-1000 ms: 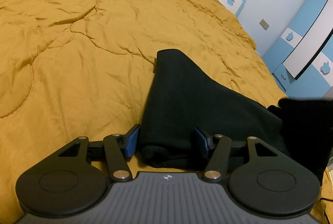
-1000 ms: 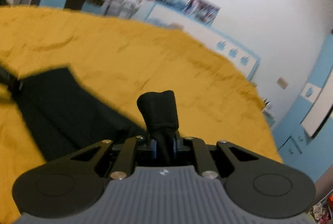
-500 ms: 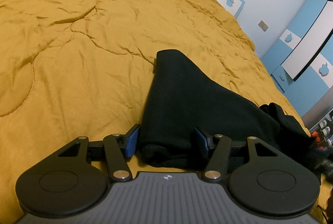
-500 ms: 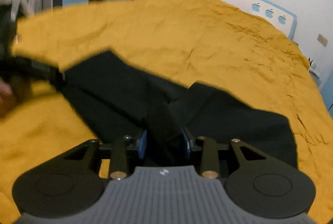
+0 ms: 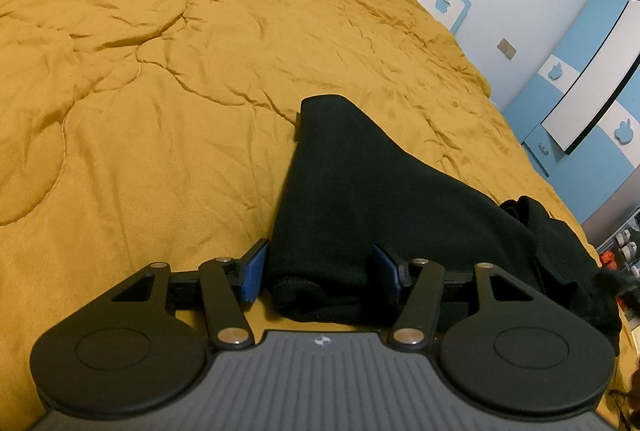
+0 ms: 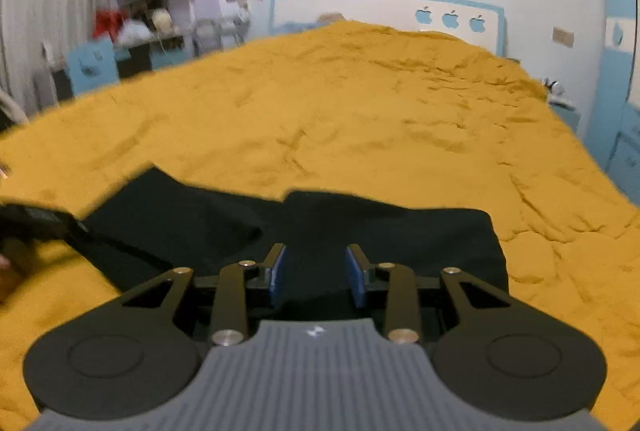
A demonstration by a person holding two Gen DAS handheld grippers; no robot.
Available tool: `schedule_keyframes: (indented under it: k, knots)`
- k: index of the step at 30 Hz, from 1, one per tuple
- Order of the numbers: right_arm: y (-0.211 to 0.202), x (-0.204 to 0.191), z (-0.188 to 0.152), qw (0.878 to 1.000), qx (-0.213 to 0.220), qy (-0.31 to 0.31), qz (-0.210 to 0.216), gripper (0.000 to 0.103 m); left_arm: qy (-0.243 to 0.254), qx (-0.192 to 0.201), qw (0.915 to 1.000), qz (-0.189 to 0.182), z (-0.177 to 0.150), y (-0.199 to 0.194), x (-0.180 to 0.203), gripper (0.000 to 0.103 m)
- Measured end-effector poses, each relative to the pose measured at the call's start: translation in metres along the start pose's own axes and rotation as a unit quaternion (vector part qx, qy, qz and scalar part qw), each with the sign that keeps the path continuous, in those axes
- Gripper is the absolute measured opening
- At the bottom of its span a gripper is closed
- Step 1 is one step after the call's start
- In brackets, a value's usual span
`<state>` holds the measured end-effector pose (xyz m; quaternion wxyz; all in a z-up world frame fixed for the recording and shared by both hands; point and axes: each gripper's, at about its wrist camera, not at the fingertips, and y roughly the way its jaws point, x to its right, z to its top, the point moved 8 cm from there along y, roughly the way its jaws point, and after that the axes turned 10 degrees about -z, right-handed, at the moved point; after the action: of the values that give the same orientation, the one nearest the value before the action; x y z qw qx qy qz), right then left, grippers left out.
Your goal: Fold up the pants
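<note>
Black pants (image 5: 360, 191) lie on a mustard-yellow quilted bedspread (image 5: 160, 71). In the left wrist view my left gripper (image 5: 320, 263) is open, its blue pads on either side of a thick folded end of the pants. In the right wrist view the pants (image 6: 400, 231) lie spread flat ahead. My right gripper (image 6: 316, 273) is open just above the cloth and holds nothing. The left gripper (image 6: 44, 221) shows at the far left of that view, at the pants' other end.
The bed has a white and blue headboard (image 6: 380, 13) with apple cut-outs at the far end. A blue and white wardrobe (image 5: 580, 103) stands to the right. A cluttered desk and shelves (image 6: 132, 31) stand beyond the bed's left side.
My right gripper held a fold of the pants raised, lowered it onto the bed and opened; the cloth now lies flat. The left gripper has not moved.
</note>
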<state>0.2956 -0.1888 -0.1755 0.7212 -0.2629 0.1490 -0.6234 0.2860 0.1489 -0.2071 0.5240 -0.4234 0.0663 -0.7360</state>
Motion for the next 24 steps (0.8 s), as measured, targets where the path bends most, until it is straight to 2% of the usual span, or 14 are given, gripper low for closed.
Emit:
schedule_keyframes:
  k: [2, 4, 7, 8, 10, 12, 17, 24]
  knots:
    - [0.022, -0.017, -0.026, 0.998, -0.055, -0.030, 0.003, 0.030, 0.000, 0.000, 1.0000, 0.000, 0.000, 0.000, 0.000, 0.067]
    - [0.020, -0.028, -0.032, 0.998, -0.045, -0.052, -0.003, 0.030, 0.000, 0.001, 1.0000, -0.001, 0.000, -0.001, 0.000, 0.067]
    - [0.007, -0.023, -0.030, 0.998, -0.053, -0.012, 0.013, 0.030, 0.000, 0.001, 1.0000, -0.002, 0.000, 0.000, 0.000, 0.068]
    - [0.003, -0.022, -0.029, 0.999, -0.048, -0.005, 0.015, 0.030, 0.001, 0.000, 1.0000, -0.004, 0.001, 0.000, 0.002, 0.069]
    - [-0.008, -0.020, -0.025, 1.000, -0.024, -0.002, 0.009, 0.031, -0.003, 0.001, 0.9998, -0.021, 0.001, -0.003, 0.005, 0.080]
    - [-0.014, -0.017, -0.020, 1.000, -0.002, 0.007, 0.005, 0.032, -0.007, 0.005, 0.9994, -0.035, 0.001, -0.007, 0.010, 0.083]
    - [-0.025, -0.020, -0.008, 0.999, 0.027, 0.046, 0.000, 0.033, -0.063, 0.013, 0.9968, -0.046, 0.003, -0.011, 0.008, 0.084]
    - [-0.016, -0.044, 0.008, 0.999, 0.032, 0.039, 0.006, 0.040, -0.150, 0.013, 0.9874, -0.048, 0.013, 0.002, -0.002, 0.084]
